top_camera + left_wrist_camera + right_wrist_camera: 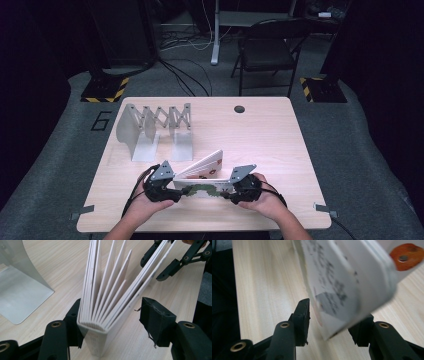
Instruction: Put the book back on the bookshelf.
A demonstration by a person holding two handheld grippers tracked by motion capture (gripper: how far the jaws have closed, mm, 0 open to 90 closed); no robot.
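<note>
Far left on the worktop [280, 145]: a grey folding rack [152, 127], well apart from the hands. Nearer, left gripper [167, 192] at the spine end of a fanned-open board book [202, 181], one of its fingers [75, 322] against the cover, the other clear of it, so released. At the right, right gripper [235, 192] straddling the book's other end, fingers [303, 315] parted with a gap beside the cover, likewise released.
</note>
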